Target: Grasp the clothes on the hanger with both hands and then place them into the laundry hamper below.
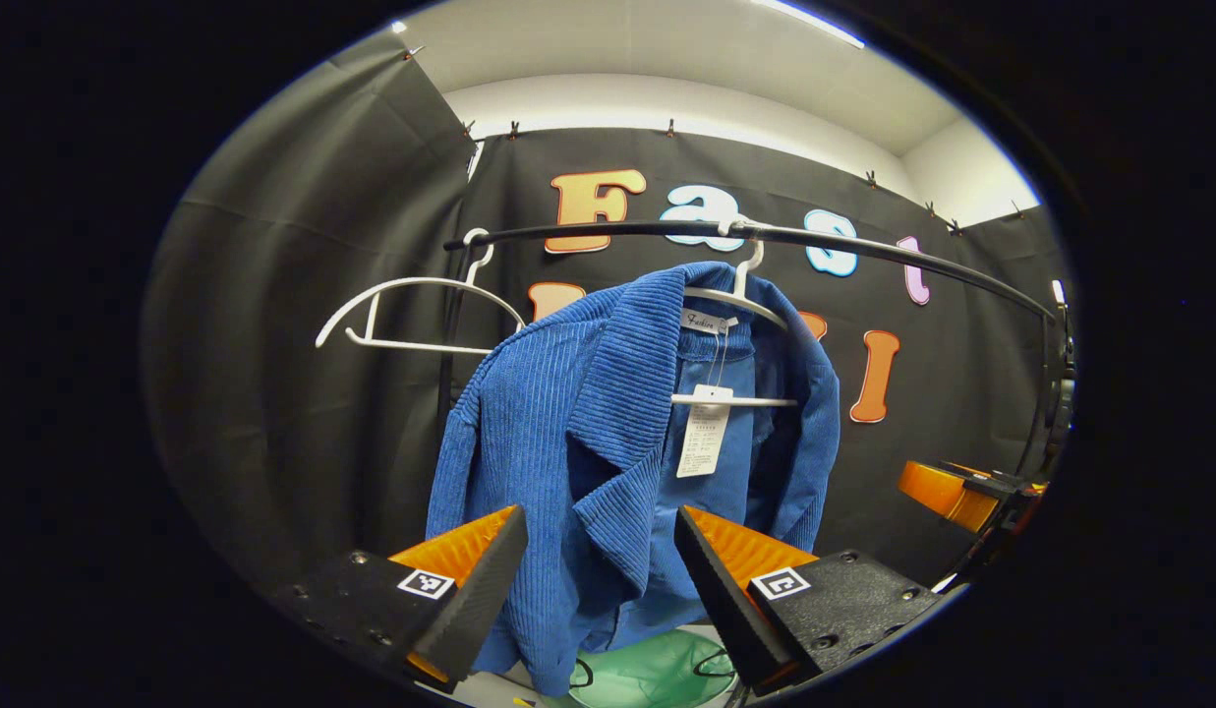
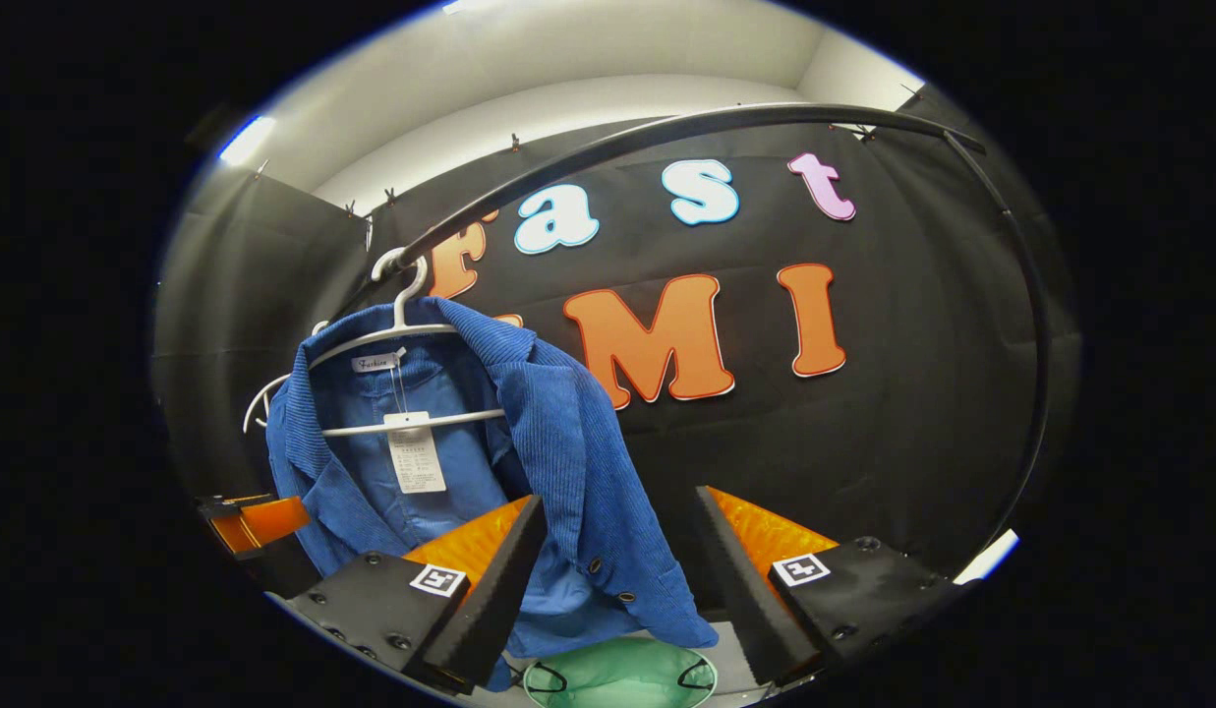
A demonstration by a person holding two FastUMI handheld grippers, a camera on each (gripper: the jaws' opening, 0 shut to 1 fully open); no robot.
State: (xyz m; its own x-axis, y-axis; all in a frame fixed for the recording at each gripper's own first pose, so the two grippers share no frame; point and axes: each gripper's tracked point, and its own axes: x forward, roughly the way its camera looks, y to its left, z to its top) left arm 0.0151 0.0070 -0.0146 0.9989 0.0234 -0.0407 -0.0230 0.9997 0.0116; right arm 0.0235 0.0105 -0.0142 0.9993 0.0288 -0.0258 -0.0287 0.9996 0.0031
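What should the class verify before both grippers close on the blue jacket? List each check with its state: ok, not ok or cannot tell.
1. Left gripper open: ok.
2. Right gripper open: ok.
3. Blue jacket on its white hanger: ok.
4. Jacket cloth between each gripper's fingers: cannot tell, depth unclear.
5. Green hamper below the jacket: ok.
6. Jacket free of the empty hanger: ok.

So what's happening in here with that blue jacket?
A person is reaching toward a blue jacket with a hand-held gripper in each hand. It hangs on a white hanger from a black rail, above a green hamper. The left gripper and right gripper are both open and haven't grabbed it yet.
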